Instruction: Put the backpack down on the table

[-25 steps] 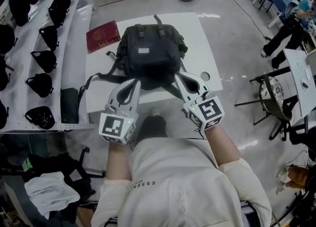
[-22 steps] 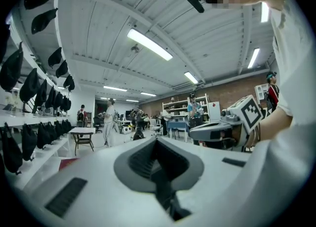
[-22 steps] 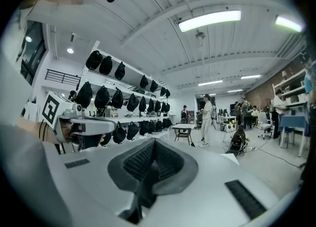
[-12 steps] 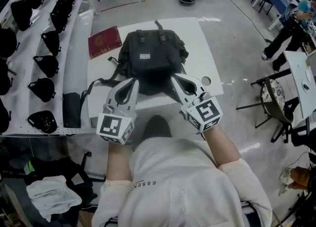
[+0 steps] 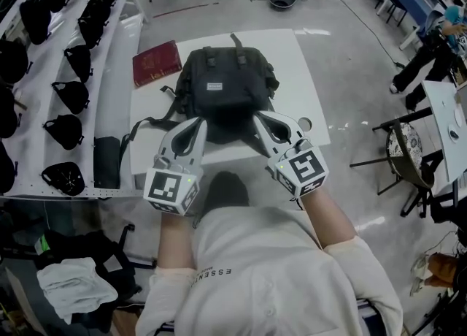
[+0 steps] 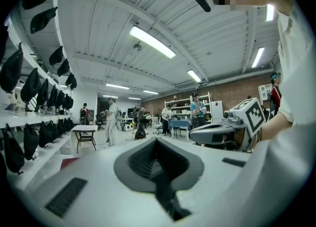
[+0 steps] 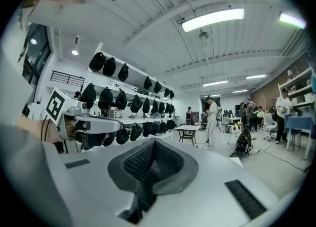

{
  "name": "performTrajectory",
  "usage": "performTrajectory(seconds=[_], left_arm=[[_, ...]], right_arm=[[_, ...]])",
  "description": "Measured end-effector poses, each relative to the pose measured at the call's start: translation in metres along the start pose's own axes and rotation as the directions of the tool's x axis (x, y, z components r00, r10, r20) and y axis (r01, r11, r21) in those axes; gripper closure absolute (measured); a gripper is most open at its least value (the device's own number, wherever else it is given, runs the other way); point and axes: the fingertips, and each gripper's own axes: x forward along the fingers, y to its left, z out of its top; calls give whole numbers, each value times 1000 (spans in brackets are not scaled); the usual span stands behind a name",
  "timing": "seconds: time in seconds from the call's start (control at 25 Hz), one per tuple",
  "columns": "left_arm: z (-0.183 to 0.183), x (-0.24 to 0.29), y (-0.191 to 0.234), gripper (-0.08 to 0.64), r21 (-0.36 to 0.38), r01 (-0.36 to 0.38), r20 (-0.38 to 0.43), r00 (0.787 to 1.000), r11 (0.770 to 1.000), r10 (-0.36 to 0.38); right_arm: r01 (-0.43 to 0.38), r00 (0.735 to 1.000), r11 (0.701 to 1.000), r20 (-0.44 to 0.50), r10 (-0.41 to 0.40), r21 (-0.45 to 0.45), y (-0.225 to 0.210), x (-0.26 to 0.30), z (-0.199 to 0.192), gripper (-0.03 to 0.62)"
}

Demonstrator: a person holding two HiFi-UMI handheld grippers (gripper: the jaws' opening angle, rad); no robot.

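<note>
The black backpack [image 5: 226,90] lies flat on the white table [image 5: 299,71], its straps trailing toward the near-left edge. In the head view my left gripper [image 5: 195,124] and right gripper [image 5: 260,117] hover side by side over the pack's near end. In the left gripper view, my left gripper [image 6: 157,144] has its jaws shut with nothing between them. The right gripper view shows the same for my right gripper [image 7: 152,144]. Both point level across the room. Whether either touches the pack is hidden from above.
A red book [image 5: 156,62] lies at the table's far-left corner. White shelves [image 5: 109,93] with several black bags run along the left. A chair [image 5: 405,144] stands to the right. People and desks fill the far room [image 6: 111,120].
</note>
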Motion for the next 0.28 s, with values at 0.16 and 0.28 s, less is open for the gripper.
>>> performTrajectory(seconds=[0.16, 0.28], left_arm=[[-2, 4, -4, 557, 0, 6, -9, 1000, 1000, -6], [-4, 7, -7, 557, 3, 11, -13, 1000, 1000, -11]], right_arm=[[7, 1000, 1000, 4, -7, 6, -5, -1, -1, 578], [8, 1000, 1000, 4, -8, 12, -8, -1, -4, 578]])
